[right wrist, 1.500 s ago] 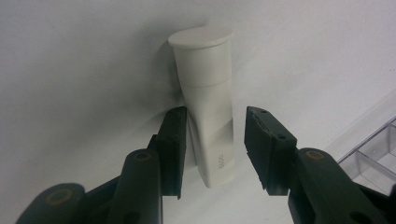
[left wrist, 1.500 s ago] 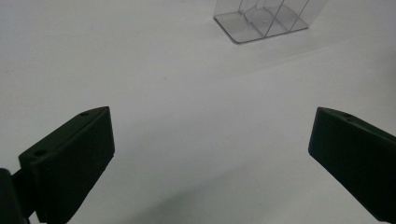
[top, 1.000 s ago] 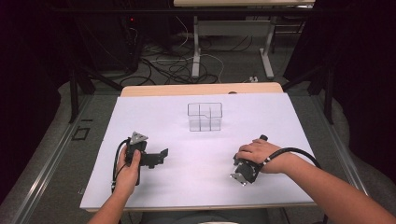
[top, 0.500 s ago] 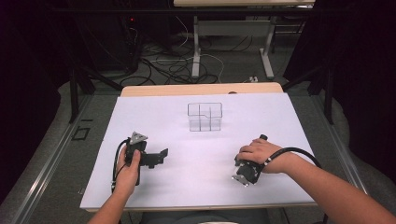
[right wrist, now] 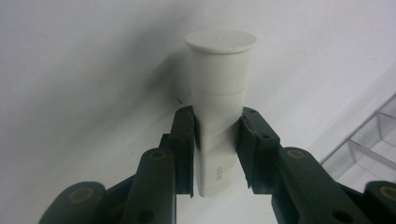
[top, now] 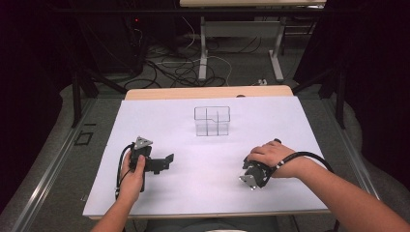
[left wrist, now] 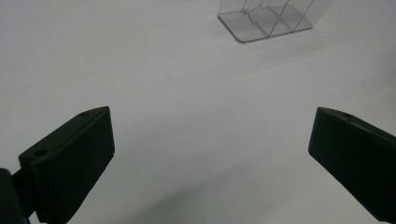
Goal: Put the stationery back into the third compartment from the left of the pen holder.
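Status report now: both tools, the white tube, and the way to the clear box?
Right tool shut on white tube. Left tool open, empty, on white sheet. Clear divided box ahead, nothing between.

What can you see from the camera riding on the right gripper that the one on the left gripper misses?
The right gripper view has that gripper shut on a white tube with a flat round cap, clamped between its pads over the white tabletop. The left gripper view has its own gripper with jaws spread wide and nothing between them, and the clear divided organizer ahead at the top. Both share the white tabletop and the clear divided organizer, which sits at the lower right edge in the right gripper view.
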The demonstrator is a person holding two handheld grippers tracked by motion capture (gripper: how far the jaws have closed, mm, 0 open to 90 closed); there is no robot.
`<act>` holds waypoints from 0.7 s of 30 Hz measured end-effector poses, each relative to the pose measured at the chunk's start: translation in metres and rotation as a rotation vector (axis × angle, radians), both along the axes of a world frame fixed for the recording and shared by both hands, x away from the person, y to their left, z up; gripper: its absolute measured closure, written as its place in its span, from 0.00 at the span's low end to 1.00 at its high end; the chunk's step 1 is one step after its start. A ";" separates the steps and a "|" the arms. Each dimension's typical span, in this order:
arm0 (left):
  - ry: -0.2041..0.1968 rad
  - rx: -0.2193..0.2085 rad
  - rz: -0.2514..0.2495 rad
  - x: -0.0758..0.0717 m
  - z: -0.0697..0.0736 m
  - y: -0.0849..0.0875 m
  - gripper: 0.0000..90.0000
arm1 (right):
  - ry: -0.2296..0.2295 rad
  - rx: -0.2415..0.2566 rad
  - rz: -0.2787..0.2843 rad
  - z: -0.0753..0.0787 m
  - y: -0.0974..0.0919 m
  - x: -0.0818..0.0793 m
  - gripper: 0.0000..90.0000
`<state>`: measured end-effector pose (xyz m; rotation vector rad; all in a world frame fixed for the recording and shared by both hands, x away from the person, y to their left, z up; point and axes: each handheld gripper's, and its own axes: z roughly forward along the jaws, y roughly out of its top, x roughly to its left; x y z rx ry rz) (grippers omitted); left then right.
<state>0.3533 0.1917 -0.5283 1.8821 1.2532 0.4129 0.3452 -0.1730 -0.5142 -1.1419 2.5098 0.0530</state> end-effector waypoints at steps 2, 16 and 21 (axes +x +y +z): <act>0.000 0.001 -0.001 0.000 0.000 0.000 0.00 | 0.003 0.024 -0.037 0.003 0.000 0.001 0.76; 0.002 0.002 -0.002 0.000 0.000 0.000 0.00 | 0.071 0.296 -0.386 0.015 0.007 0.016 0.76; 0.003 0.002 -0.001 0.000 -0.001 0.000 0.00 | 0.100 0.379 -0.487 0.020 0.010 0.026 0.76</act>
